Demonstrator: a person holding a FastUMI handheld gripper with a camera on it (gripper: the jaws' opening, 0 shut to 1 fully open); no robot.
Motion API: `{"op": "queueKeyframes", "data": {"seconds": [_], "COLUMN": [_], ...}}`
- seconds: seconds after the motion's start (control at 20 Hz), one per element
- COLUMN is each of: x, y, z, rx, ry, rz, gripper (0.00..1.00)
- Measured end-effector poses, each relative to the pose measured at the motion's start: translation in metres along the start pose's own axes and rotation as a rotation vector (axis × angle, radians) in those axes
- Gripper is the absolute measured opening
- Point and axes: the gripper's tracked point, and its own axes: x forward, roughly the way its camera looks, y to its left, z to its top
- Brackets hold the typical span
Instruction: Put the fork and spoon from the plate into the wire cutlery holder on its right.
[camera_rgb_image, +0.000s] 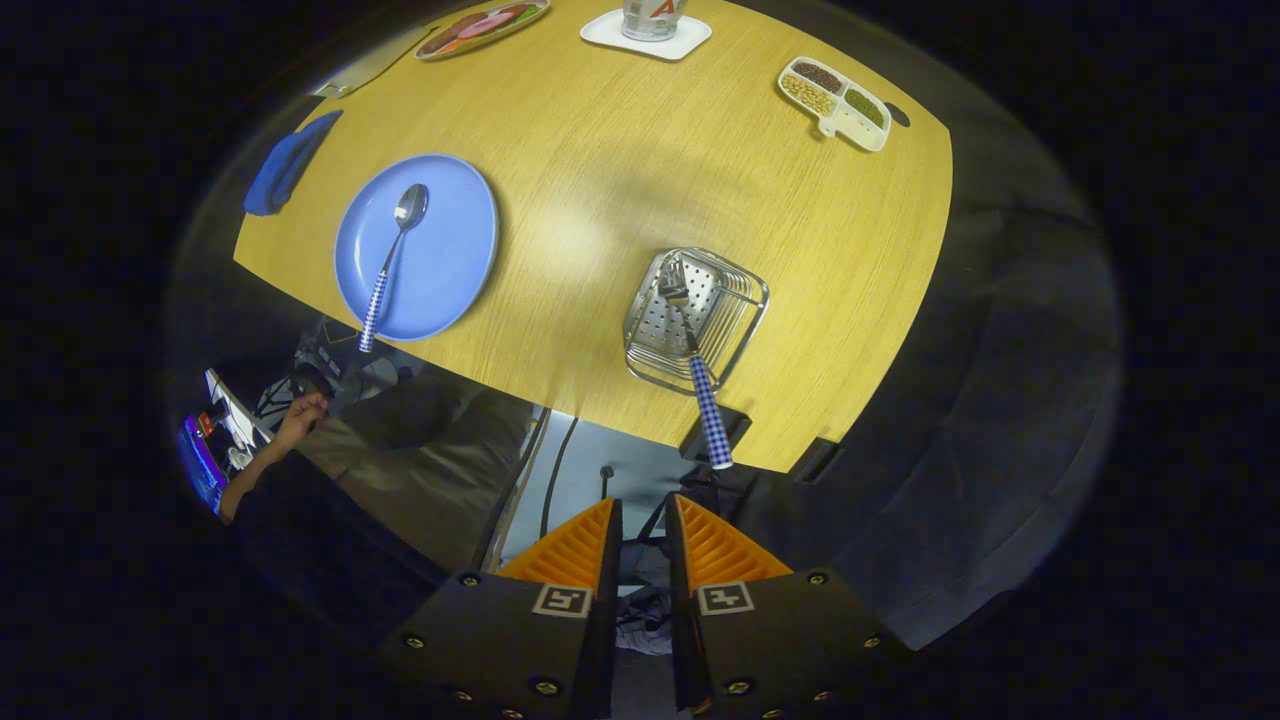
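Note:
A blue plate (440, 250) lies on the wooden table (620, 170), and on it rests a spoon (392, 262) with a blue-checked handle that overhangs the plate's near rim. To the plate's right stands the wire cutlery holder (740, 305). A fork (697, 370) sits in it, tines down inside, its checked handle sticking out over the table's near edge. My gripper (643, 510) hovers high above and short of the table's near edge. Its fingers stand a narrow gap apart with nothing between them, just short of the fork's handle end.
A blue cloth (285, 165) lies beyond the plate's left. At the far side are a divided dish of beans (835, 100), a glass on a white coaster (648, 32) and a patterned plate (482, 27). A person's hand (300, 412) shows below the table, left of my fingers.

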Motion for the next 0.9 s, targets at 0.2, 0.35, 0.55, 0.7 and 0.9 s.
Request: {"op": "queueKeyframes", "data": {"seconds": [0.2, 0.35, 0.55, 0.7, 0.9], "x": [0.005, 0.007, 0.010, 0.014, 0.020], "y": [0.039, 0.061, 0.105, 0.131, 0.159], "z": [0.003, 0.011, 0.022, 0.028, 0.036], "rx": [-0.020, -0.041, -0.051, -0.061, -0.072], "ry": [-0.022, -0.040, -0.085, -0.100, -0.102], "rz": [0.032, 0.021, 0.055, 0.074, 0.096], "gripper": [0.24, 0.24, 0.24, 0.24, 0.24]}}
